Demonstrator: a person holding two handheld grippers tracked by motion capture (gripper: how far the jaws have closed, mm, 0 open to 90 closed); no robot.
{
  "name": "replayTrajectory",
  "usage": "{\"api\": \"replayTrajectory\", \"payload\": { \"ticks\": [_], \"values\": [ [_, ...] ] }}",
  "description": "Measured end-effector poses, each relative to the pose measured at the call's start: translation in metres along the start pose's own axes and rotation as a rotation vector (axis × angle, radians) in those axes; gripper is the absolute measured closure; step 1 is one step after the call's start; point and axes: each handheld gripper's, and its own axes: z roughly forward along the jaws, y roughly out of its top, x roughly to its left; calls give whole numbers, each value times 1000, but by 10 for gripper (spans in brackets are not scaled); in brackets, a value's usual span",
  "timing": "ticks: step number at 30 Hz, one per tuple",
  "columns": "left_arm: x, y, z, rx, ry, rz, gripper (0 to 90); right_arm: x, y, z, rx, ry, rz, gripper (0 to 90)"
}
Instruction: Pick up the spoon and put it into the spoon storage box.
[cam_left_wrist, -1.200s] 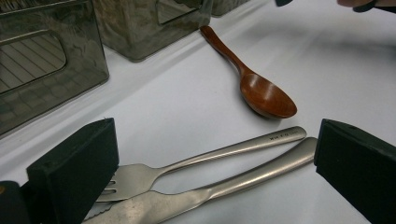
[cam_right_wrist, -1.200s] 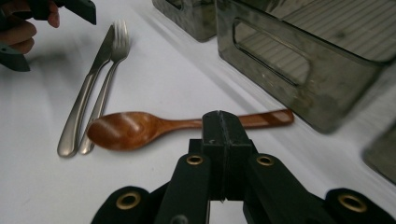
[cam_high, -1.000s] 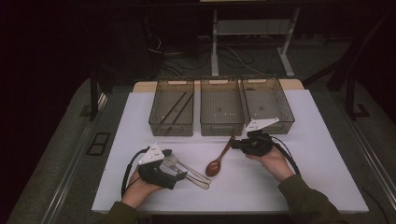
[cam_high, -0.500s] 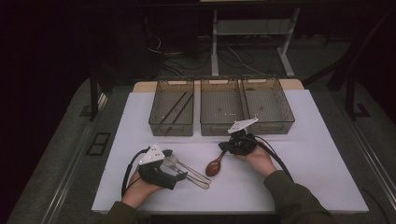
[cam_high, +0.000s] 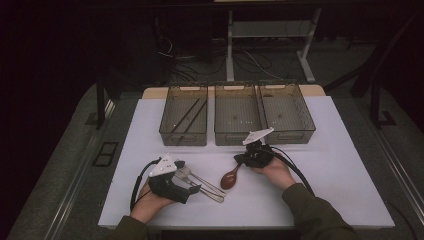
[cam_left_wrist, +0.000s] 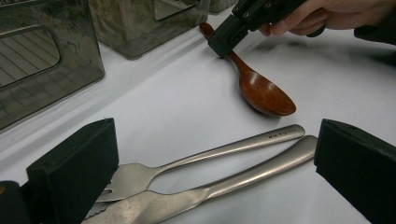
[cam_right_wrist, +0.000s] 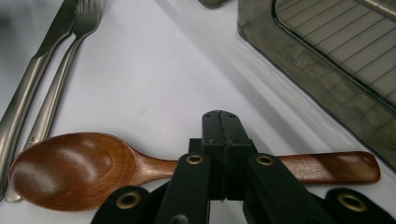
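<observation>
While three smoky bins (cam_high: 236, 116) wait at the back of the white table (cam_high: 330, 185), cutlery is being sorted. R gripper (cam_right_wrist: 220, 122) has jaws fully closed, tips over the wooden spoon (cam_right_wrist: 65, 170) handle w/ nothing clamped. L gripper (cam_left_wrist: 215, 158), jaws wide, straddles fork (cam_left_wrist: 205, 156) & knife (cam_left_wrist: 243, 175), gripping neither. Next, probably: R must open to pinch the handle.
</observation>
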Motion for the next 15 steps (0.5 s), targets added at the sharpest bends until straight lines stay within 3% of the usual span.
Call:
{"api": "replayTrajectory", "payload": {
  "ticks": [15],
  "values": [
    [0,0,0,3,-5,1,0,-1,-7,-9,20,1,0,888]
  ]
}}
